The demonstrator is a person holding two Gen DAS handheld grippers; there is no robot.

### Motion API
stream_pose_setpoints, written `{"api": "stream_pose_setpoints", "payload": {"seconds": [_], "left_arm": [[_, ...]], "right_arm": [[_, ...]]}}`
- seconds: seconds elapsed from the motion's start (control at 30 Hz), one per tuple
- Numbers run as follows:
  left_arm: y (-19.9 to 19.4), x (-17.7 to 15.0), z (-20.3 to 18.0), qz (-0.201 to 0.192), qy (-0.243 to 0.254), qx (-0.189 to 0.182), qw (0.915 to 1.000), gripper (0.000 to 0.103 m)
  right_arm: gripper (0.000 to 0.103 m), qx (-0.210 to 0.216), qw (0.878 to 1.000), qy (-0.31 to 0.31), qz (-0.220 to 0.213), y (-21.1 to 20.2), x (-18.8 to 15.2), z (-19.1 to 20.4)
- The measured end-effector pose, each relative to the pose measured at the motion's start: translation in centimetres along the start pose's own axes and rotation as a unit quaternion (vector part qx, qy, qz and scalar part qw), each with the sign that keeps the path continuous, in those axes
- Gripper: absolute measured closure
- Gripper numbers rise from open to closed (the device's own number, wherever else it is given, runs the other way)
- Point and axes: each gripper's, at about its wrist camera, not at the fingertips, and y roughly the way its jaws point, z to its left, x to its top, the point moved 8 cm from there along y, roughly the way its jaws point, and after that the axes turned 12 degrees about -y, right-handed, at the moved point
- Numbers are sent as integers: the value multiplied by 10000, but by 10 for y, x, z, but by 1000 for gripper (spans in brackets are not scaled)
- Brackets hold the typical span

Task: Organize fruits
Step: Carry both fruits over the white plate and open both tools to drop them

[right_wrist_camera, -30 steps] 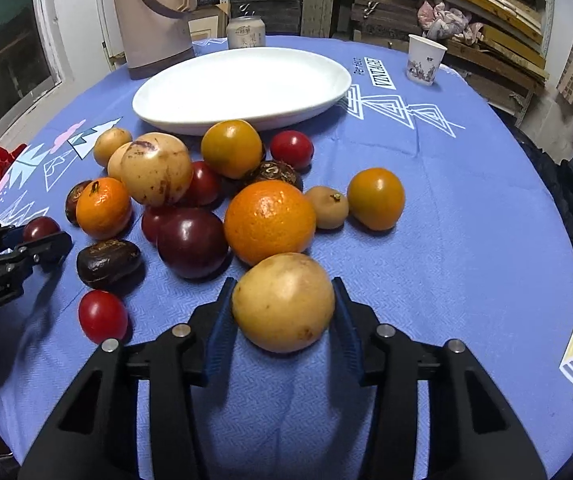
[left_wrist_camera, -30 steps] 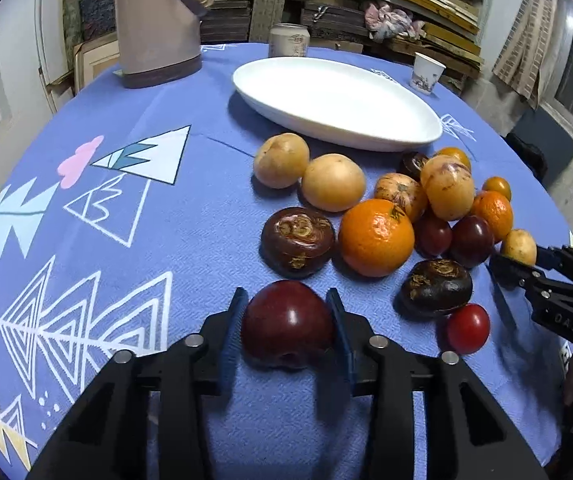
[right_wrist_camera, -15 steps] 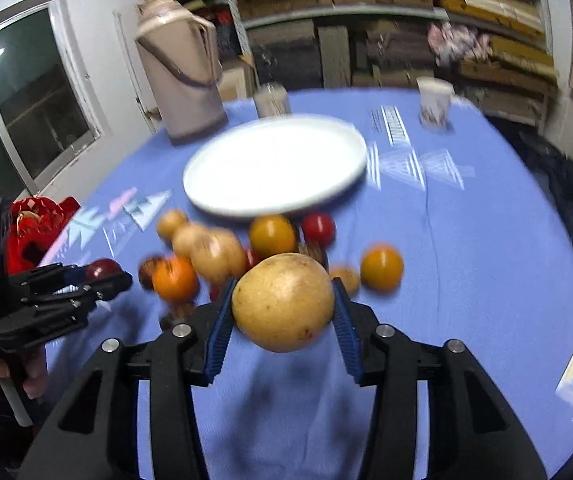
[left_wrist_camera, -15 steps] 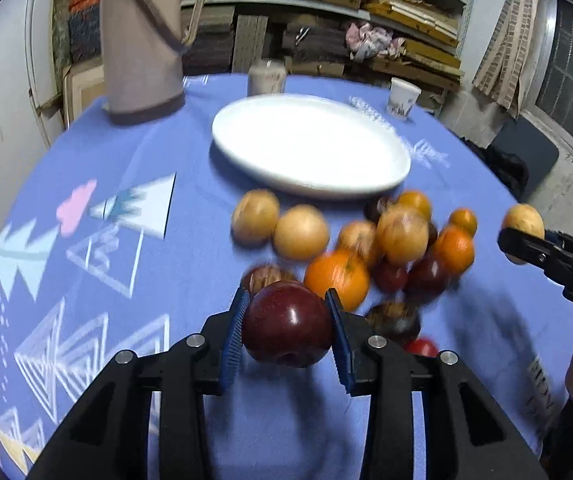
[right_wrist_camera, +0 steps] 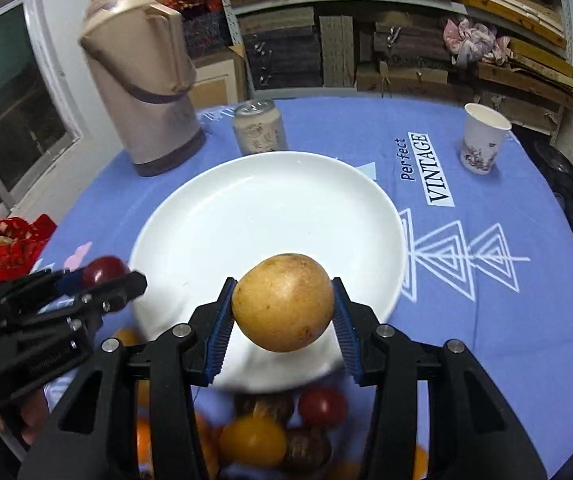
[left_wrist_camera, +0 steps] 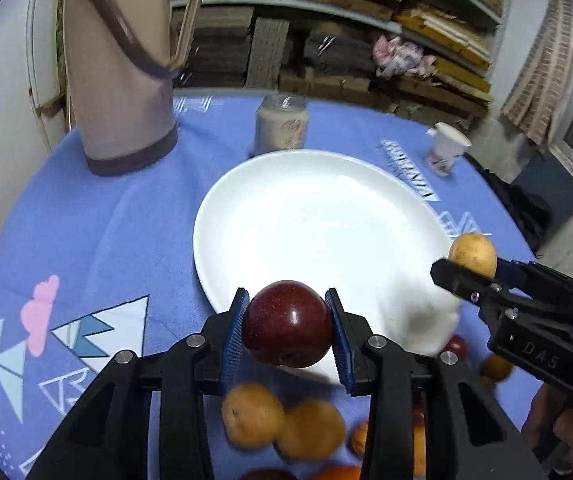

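Left gripper is clamping a dark red plum, smooth, glossy, round, between blue ribbed pads. It is holding the plum off the cloth, over the near rim of the plate.

Right gripper is clamping a tan fruit, oval, matte, speckled skin, between the same kind of blue ribbed pads. Fruit is hanging over the plate's near edge, clear of it.

Both grippers are pointing steeply down and forward, side by side, each showing in the other's view; a hand is gripping the black handle of the right one.

Plate is white, glazed, round, shallow, sitting mid-table with nothing on it.

Remaining fruit pile is lying on the cloth at the near edge, below the grippers: orange, yellow, red and dark brown pieces, blurred.

Cloth is blue woven fabric with white triangle prints and "Perfect VINTAGE" lettering.

At the far edge, a beige plastic thermos jug is standing at the left, a pale drink can just behind the plate, a paper cup at the right.
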Motion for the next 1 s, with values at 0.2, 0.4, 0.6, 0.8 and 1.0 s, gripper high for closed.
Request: {"api": "stream_pose_setpoints", "payload": {"seconds": [0.2,0.4,0.6,0.8,1.0], "left_arm": [[19,7,2,128,37,56,9999,64],[31,1,6,255,71,134,9996,64],[17,4,8,55,5,50,10000,43],[-10,6,5,-88,213,-145,9996,26],[-32,-6,-9,-146,943,-126,9954,25]], "right_arm": [[58,-28,9992,28,397,41,-1,-9],[57,-52,9984,50,568,45,-6,-13],[53,41,9988,118,472,34,-6,-18],[27,97,9977,-601,292,-12,-2,-3],[26,292,9905,-1318,265,-48,-5,17]]}}
